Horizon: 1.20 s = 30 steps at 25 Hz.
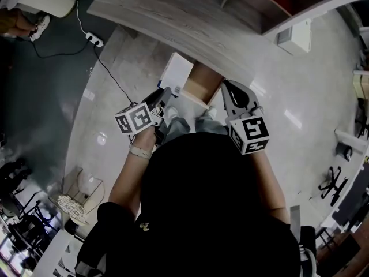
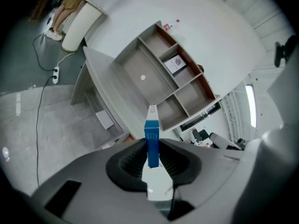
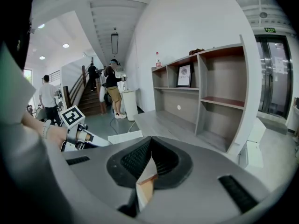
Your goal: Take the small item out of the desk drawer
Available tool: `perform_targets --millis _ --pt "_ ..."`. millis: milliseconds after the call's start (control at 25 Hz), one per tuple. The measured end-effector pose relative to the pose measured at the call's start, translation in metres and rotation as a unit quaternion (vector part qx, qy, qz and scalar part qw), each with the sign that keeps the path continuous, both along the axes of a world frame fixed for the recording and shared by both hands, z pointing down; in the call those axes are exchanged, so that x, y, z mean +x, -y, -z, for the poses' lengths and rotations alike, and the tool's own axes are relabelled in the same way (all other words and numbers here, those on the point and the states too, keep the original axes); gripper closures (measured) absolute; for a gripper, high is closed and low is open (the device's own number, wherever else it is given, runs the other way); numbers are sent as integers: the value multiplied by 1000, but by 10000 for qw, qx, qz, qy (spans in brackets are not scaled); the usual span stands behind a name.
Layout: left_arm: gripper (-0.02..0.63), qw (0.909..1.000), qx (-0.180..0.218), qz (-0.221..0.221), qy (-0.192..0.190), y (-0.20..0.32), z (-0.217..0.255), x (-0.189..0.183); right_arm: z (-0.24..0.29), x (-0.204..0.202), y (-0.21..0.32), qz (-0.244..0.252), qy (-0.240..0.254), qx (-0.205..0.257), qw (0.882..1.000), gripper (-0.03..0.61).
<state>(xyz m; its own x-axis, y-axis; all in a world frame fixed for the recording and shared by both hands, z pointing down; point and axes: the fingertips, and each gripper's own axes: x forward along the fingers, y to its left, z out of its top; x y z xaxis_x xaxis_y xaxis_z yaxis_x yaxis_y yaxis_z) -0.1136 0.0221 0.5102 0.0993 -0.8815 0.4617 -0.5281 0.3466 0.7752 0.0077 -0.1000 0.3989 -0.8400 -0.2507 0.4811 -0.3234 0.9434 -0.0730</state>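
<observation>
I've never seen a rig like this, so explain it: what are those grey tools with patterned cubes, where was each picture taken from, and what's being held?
No robot here: a person holds a grey two-jaw gripper in each hand. One picture comes from a head camera looking down; the others ride on each gripper. The left gripper is clamped on a small blue-and-white box. The right gripper is shut, empty. Ahead stands a grey wood-grain desk with a shelf unit holding a framed picture.

The desk [image 1: 173, 16] overhangs the open drawer [image 1: 203, 84]. A shelf [image 1: 271, 4] walls its far side. The floor [image 1: 300, 91] on either side lies free.
</observation>
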Motion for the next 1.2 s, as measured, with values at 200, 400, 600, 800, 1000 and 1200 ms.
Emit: perform_targets --millis 200,400,600,800,1000,1200 --pt "528 9954 349 28 896 -1 60 -9 30 -12 -1 192 364 176 9990 581" --pt "528 9821 527 10 1810 -9 106 -17 53 -25 -9 431 603 288 9968 581" --pt "528 9664 628 56 2493 -17 144 -22 79 -39 -20 668 843 411 9933 581" --pt "528 9434 631 150 3254 -27 176 -27 96 -49 -27 863 1030 468 9898 581" --pt "528 9201 551 348 3863 -39 198 -37 104 -60 -33 1007 1138 519 9870 581" --pt "528 9030 456 363 4256 -46 210 -38 111 -65 -35 1109 1261 560 9842 581"
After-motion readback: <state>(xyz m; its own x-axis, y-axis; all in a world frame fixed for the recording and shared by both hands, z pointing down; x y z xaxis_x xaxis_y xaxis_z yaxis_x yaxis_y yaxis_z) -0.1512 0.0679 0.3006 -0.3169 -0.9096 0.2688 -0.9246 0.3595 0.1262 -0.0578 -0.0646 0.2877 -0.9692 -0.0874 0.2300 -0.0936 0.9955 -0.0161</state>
